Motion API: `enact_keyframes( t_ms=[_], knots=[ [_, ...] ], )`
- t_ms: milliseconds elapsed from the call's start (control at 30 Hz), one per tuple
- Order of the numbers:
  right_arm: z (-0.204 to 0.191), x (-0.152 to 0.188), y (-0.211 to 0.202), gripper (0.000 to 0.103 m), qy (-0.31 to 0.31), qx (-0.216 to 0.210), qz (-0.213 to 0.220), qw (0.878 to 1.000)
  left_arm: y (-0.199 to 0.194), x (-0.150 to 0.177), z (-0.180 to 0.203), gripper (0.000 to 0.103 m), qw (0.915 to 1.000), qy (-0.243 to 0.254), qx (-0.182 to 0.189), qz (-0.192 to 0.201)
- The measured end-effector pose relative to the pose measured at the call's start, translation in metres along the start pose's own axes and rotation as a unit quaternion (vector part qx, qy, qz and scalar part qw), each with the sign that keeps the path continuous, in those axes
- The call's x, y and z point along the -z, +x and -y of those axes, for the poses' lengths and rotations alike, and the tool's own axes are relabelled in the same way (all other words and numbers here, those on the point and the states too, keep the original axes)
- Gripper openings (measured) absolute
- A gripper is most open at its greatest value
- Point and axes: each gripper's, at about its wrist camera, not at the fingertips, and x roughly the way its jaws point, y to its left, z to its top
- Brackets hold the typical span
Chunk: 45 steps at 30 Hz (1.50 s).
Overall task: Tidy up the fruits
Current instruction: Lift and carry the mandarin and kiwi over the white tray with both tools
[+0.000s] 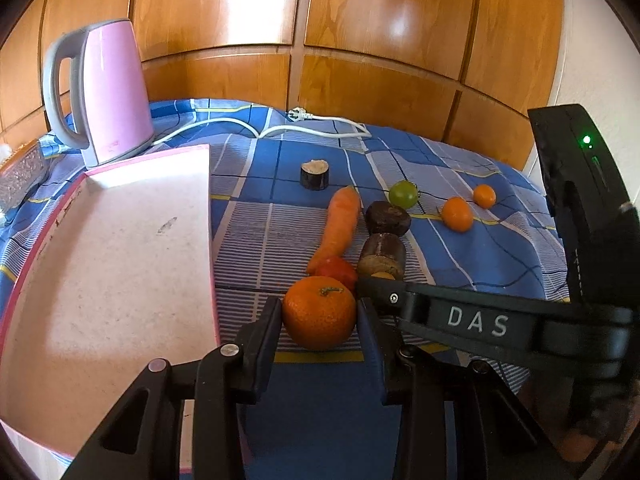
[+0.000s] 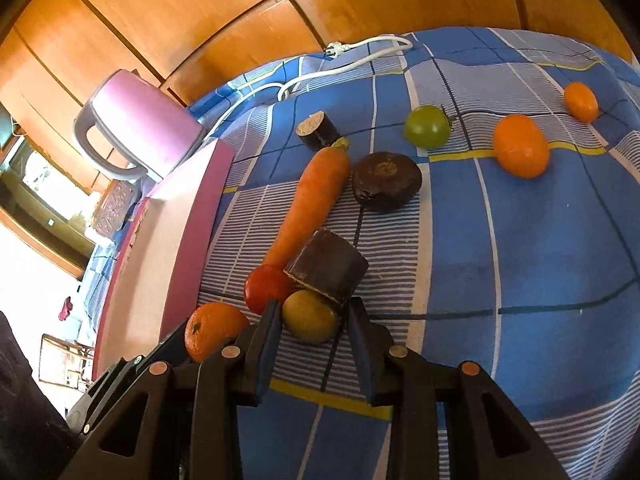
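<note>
The left gripper (image 1: 319, 314) is clamped on a mandarin (image 1: 319, 312), its two dark pads pressed against the fruit's sides. The mandarin is round, bright orange, with dimpled skin and a small green stem nub on top. It sits on a blue checked cloth (image 1: 460, 248), just beside the long edge of a pink-rimmed tray (image 1: 120, 260) whose pale inside is bare and faintly speckled.

The right gripper (image 2: 312, 316) reaches in from the side and its pads close on a small yellow-green fruit (image 2: 310, 315), smooth and round, also resting on the cloth. Seen from this gripper, the mandarin (image 2: 212, 328) lies to the left with the other gripper's finger against it.

Touching the yellow-green fruit from behind are a red tomato (image 2: 266, 288) and a dark purple chunk of vegetable (image 2: 330, 268) with a pale cut face. A long orange carrot (image 2: 310, 200) lies between them and runs away from the grippers, its green top end pointing toward the far side. Just beside the carrot sits a dark round lump (image 2: 386, 180), and past its tip a second short dark slice (image 2: 318, 130) stands with its pale cut face up.

Well apart, to the right, lie a green tomato (image 2: 426, 126) and two small orange fruits (image 2: 520, 146), one larger than the other.

At the far left corner a pink kettle (image 1: 108, 88) with a grey handle stands behind the tray, its white cord (image 1: 320, 124) trailing across the cloth. Glossy wooden panels (image 1: 360, 20) form the wall behind.
</note>
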Motion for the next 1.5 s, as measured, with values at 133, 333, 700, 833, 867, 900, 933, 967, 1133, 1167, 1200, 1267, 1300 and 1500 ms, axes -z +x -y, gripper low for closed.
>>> enact_keyframes(
  t_ms=[133,333,700,833,867,900,933,967,1133,1167,1200,1267,1300,1500],
  knots=[
    [-0.008,0.003,-0.002,0.029,-0.026,0.023,0.005,0.999,-0.002,0.001,-0.001,0.038,1.0000,0.000,0.000,0.001],
    [-0.003,0.004,-0.011,0.029,-0.012,0.011,0.015,1.000,-0.017,0.000,0.003,0.038,0.9994,0.015,-0.005,0.031],
    [-0.019,0.009,-0.034,0.029,-0.042,-0.006,0.068,0.997,-0.042,-0.001,-0.015,0.038,0.9957,-0.016,-0.037,0.084],
    [-0.028,0.011,-0.034,0.029,-0.067,0.003,0.074,0.995,-0.049,-0.001,-0.027,0.038,0.9930,-0.044,-0.054,0.096],
    [-0.032,0.012,-0.034,0.029,-0.074,0.005,0.076,0.994,-0.051,-0.001,-0.030,0.038,0.9920,-0.052,-0.059,0.099],
    [-0.034,0.013,-0.035,0.029,-0.080,0.007,0.078,0.994,-0.053,-0.001,-0.033,0.038,0.9909,-0.060,-0.064,0.102],
    [-0.036,0.014,-0.035,0.029,-0.085,0.009,0.079,0.993,-0.054,-0.001,-0.037,0.038,0.9898,-0.069,-0.068,0.104],
    [-0.039,0.014,-0.035,0.029,-0.093,0.011,0.082,0.992,-0.055,-0.001,-0.041,0.038,0.9884,-0.079,-0.073,0.106],
    [-0.050,0.014,-0.031,0.029,-0.116,0.007,0.091,0.989,-0.057,-0.001,-0.065,0.039,0.9770,-0.138,-0.119,0.111],
    [-0.052,0.014,-0.030,0.029,-0.119,0.005,0.091,0.989,-0.056,-0.001,-0.072,0.039,0.9729,-0.155,-0.132,0.108],
    [-0.055,0.013,-0.029,0.029,-0.123,0.003,0.090,0.988,-0.056,0.000,-0.078,0.039,0.9693,-0.173,-0.139,0.106],
    [-0.059,0.011,-0.026,0.029,-0.129,-0.007,0.090,0.988,-0.054,0.002,-0.094,0.039,0.9608,-0.211,-0.151,0.098],
    [-0.061,0.010,-0.026,0.029,-0.130,-0.012,0.091,0.987,-0.054,0.004,-0.102,0.039,0.9557,-0.230,-0.158,0.095],
    [-0.079,0.002,-0.017,0.029,-0.148,-0.044,0.094,0.983,-0.057,0.007,-0.127,0.039,0.9359,-0.287,-0.182,0.094]
  ],
)
